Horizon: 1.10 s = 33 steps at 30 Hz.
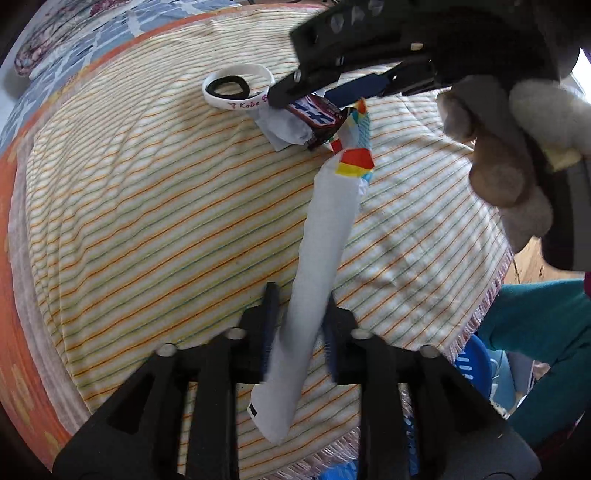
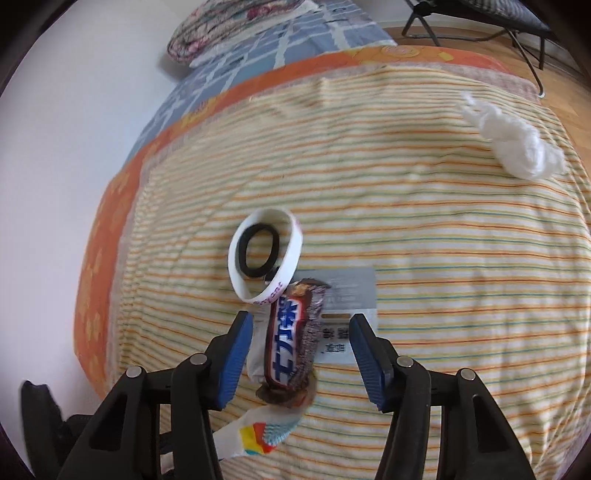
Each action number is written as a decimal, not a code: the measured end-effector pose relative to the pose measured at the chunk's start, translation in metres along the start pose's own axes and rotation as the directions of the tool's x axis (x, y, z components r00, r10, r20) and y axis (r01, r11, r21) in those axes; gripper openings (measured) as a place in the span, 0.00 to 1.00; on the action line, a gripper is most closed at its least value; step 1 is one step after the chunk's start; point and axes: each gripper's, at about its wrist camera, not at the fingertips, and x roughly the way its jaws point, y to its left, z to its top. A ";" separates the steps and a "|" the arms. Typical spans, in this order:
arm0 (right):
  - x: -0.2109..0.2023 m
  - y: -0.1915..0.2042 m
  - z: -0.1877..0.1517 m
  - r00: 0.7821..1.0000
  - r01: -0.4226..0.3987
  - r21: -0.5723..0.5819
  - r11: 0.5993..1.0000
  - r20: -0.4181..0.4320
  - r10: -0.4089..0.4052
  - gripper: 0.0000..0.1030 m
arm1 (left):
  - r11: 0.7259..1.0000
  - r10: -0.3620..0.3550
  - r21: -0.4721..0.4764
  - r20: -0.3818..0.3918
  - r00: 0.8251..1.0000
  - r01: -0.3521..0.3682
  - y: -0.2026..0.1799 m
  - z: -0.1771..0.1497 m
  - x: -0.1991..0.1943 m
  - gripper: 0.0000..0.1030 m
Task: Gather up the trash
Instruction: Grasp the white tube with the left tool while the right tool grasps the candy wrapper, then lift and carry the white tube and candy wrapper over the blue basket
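Observation:
My left gripper [image 1: 299, 332] is shut on a long white wrapper [image 1: 317, 266] with a coloured end and holds it over the striped cloth [image 1: 147, 221]. That coloured end also shows in the right wrist view [image 2: 258, 439]. A brown candy bar wrapper [image 2: 291, 343] lies on the cloth between the open blue fingers of my right gripper [image 2: 301, 354]. It shows in the left wrist view [image 1: 321, 118] under the right gripper [image 1: 314, 88]. A crumpled white tissue [image 2: 513, 144] lies at the far right.
A white wristband [image 2: 266, 254] with a black hair tie [image 2: 256, 251] inside lies just beyond the candy wrapper. A grey card [image 2: 351, 295] lies under the wrapper. An orange mat [image 2: 103, 236], a blue quilt [image 2: 258, 44] and a chair base [image 2: 480, 22] lie beyond.

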 end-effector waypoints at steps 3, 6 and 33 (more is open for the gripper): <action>0.005 0.012 -0.003 0.998 0.068 -0.070 0.995 -0.001 -0.068 0.41 | 1.000 0.025 -0.010 0.015 1.000 -0.025 0.002 0.002 -0.002 0.58; 0.004 0.016 -0.006 0.994 0.105 -0.118 0.987 0.007 -0.105 0.28 | 0.999 0.038 -0.007 0.009 0.999 -0.038 0.003 0.002 -0.001 0.58; -0.089 -0.015 -0.048 0.985 0.093 -0.090 0.992 0.153 -0.079 0.18 | 0.993 0.070 -0.098 0.048 0.996 -0.065 -0.013 0.007 -0.004 0.27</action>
